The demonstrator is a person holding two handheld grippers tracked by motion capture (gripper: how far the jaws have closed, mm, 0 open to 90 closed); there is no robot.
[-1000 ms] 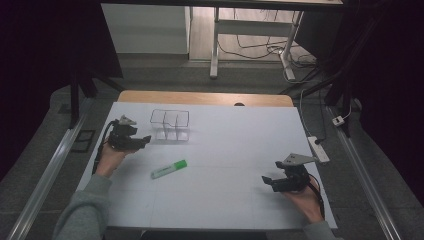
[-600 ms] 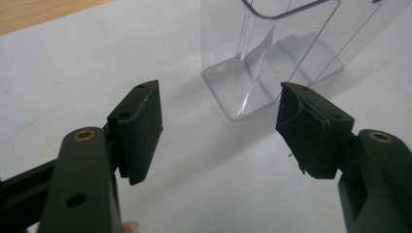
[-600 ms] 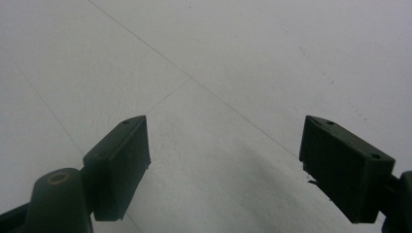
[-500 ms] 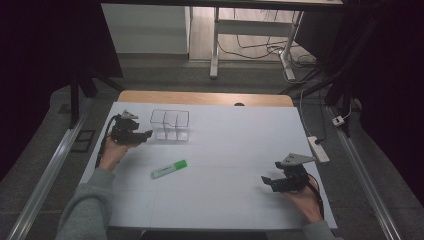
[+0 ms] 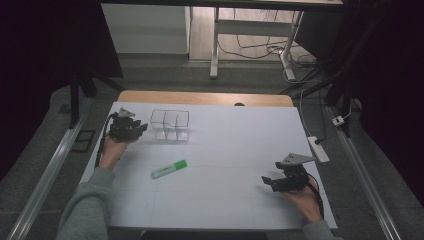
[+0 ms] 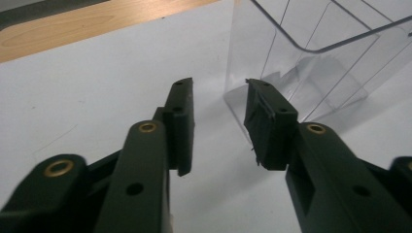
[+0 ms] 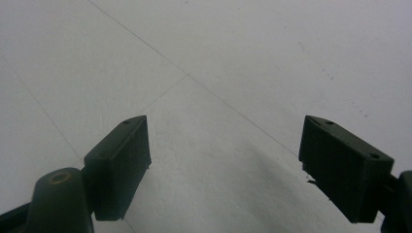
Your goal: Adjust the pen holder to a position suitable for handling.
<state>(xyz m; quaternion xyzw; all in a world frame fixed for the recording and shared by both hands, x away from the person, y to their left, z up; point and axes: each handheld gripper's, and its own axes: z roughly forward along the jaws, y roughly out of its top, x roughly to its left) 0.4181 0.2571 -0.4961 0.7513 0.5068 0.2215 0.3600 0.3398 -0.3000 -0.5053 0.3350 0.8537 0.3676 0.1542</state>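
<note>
A clear plastic box (image 5: 170, 124) with inner dividers stands at the back left of the white table (image 5: 225, 150). My left gripper (image 5: 142, 128) is just left of it, open, with nothing between its jaws. In the left gripper view the box's near corner (image 6: 301, 58) rises just beyond the gripper (image 6: 219, 124). A green highlighter (image 5: 169, 169) lies on the table in front of the box. My right gripper (image 5: 267, 181) rests low at the front right, open and empty. The right gripper view has its jaws (image 7: 223, 170) wide apart over bare table.
A wooden strip (image 5: 205, 98) runs along the table's far edge. A power strip (image 5: 320, 149) lies off the table's right side. Metal rails (image 5: 45, 175) flank the table. A desk frame and cables (image 5: 250, 45) stand beyond.
My left gripper has moved up the table and a little right, closing in on the clear box's left side. The right gripper has barely shifted.
</note>
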